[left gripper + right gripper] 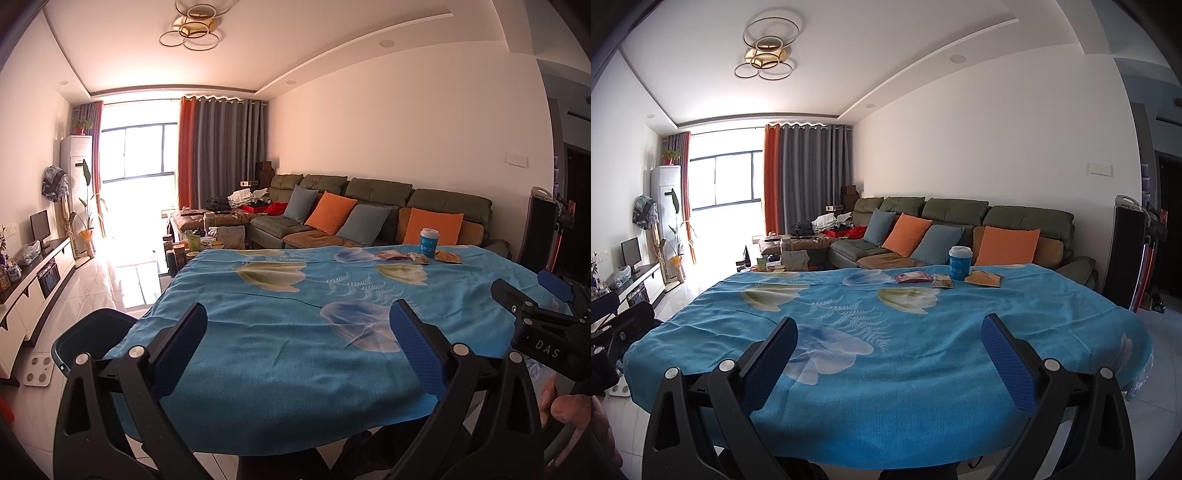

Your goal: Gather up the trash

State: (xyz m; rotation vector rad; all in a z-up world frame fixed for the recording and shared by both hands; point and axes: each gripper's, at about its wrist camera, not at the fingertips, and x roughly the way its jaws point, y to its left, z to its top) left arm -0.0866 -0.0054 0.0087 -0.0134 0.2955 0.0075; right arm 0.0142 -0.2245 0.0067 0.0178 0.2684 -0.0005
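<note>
Hovering at the near edge of the table [1052, 314], both grippers are empty with their jaws spread wide: the right gripper [890, 358] faces straight across the blue floral tablecloth [886, 387], and the left gripper [299, 343] does the same from a spot nearer the near left corner. The main risk, as I judge it, lies in the reach: the trash sits along the far edge, so a long stretch could drag a jaw over the loose cloth, bunch it, and tip the blue-and-white cup [960, 264] that stands upright among the wrappers (whether it holds any liquid cannot be seen). A flat wrapper may also slip out of the pads or get pinched together with the cloth. The trash is well apart from both grippers: a red-and-white wrapper [912, 277] lies left of the cup, a small crumpled packet [942, 282] just in front of it, and a yellow-brown wrapper [984, 278] to its right, possibly two pieces overlapping. Beside the near left corner, below the table's edge, a dark teal bin [92, 336] waits close to the left gripper.
</note>
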